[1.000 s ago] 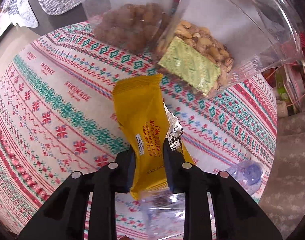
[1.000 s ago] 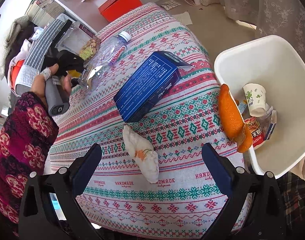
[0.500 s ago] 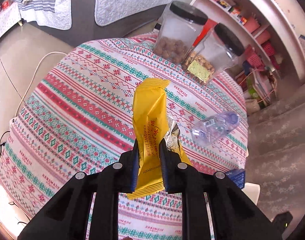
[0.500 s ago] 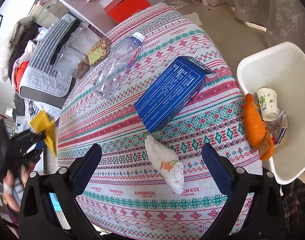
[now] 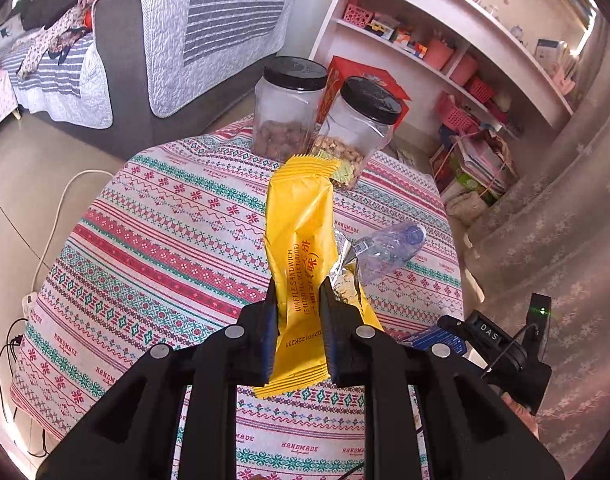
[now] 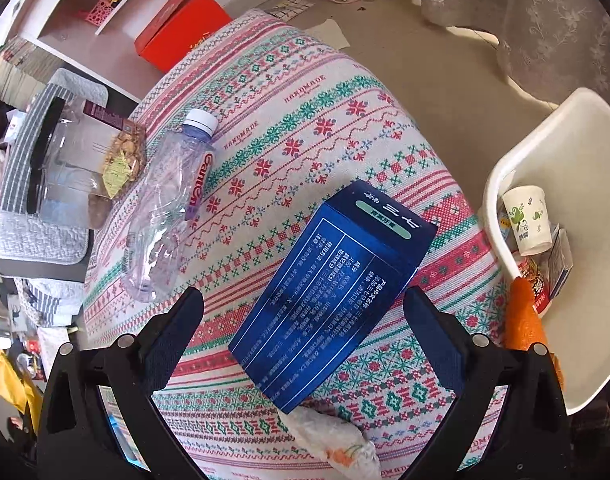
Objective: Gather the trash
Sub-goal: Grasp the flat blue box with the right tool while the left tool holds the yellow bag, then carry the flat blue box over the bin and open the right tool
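Observation:
My left gripper (image 5: 298,300) is shut on a yellow waffle wrapper (image 5: 301,240) and holds it high above the patterned table (image 5: 153,240). My right gripper (image 6: 305,320) is open and empty, its jaws on either side of a blue box (image 6: 329,296) lying on the table below. A crumpled white wrapper (image 6: 337,440) lies just in front of the box. An empty clear bottle (image 6: 169,208) lies left of the box; it also shows in the left wrist view (image 5: 385,248). A white bin (image 6: 577,360) at the right holds a paper cup (image 6: 529,220), an orange bag (image 6: 525,320) and packets.
Two clear jars of nuts with black lids (image 5: 325,120) stand at the table's far edge. A grey sofa (image 5: 165,40) and white shelves (image 5: 465,40) lie beyond. A red box (image 6: 181,28) sits on the floor. A curtain (image 6: 545,20) hangs near the bin.
My left gripper has lifted the yellow wrapper off the table and pulled back and up. My right gripper has moved forward and down over the blue box.

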### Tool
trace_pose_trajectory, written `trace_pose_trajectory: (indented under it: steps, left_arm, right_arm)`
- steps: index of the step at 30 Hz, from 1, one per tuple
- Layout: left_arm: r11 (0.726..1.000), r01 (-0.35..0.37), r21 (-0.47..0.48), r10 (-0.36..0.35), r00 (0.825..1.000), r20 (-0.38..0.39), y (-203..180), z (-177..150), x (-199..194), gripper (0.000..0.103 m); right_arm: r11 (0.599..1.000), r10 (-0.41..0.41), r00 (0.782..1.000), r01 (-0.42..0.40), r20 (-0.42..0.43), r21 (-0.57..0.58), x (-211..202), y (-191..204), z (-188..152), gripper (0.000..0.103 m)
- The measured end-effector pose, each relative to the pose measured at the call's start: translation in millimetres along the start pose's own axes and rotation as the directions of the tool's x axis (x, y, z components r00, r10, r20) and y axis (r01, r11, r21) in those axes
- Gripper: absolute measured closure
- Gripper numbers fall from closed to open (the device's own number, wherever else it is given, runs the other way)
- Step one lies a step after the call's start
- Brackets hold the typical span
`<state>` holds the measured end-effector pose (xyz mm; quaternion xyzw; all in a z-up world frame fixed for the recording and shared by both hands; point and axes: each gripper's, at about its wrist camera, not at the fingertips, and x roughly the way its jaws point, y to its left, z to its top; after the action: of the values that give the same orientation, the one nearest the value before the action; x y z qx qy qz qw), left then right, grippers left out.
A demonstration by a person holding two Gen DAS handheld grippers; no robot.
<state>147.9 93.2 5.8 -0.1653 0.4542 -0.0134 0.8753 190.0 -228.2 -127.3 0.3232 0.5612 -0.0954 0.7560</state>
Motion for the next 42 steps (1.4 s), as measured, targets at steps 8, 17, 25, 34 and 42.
trace_pose_trajectory:
  steps: [8,17,25,34,42]
  left_arm:
    - [0.999,-0.029,0.032,0.03,0.999,-0.034,-5,-7,16,0.084]
    - [0.996,-0.044,0.076,0.046,0.999,-0.023,-15,-14,17,0.084]
    - [0.994,-0.054,0.098,0.056,0.998,-0.022,-20,-18,16,0.084]
    - [0.991,-0.056,0.125,0.059,0.998,-0.015,-28,-23,14,0.084]
    - [0.991,-0.063,0.12,0.067,0.997,-0.026,-22,-25,17,0.083]
  right_arm:
    - [0.999,-0.004,1.0,0.005,0.009,-0.036,12,9,-2,0.008]
    - [0.992,0.061,0.997,-0.056,0.039,-0.117,-3,12,1,0.041]
    - [0.967,0.118,0.988,-0.092,0.1,-0.237,-35,23,-7,0.044]
    - [0.94,0.102,0.992,-0.073,0.071,-0.333,-42,23,-20,0.06]
    - [0.957,0.01,0.998,0.01,0.07,-0.289,-24,24,-19,0.019]
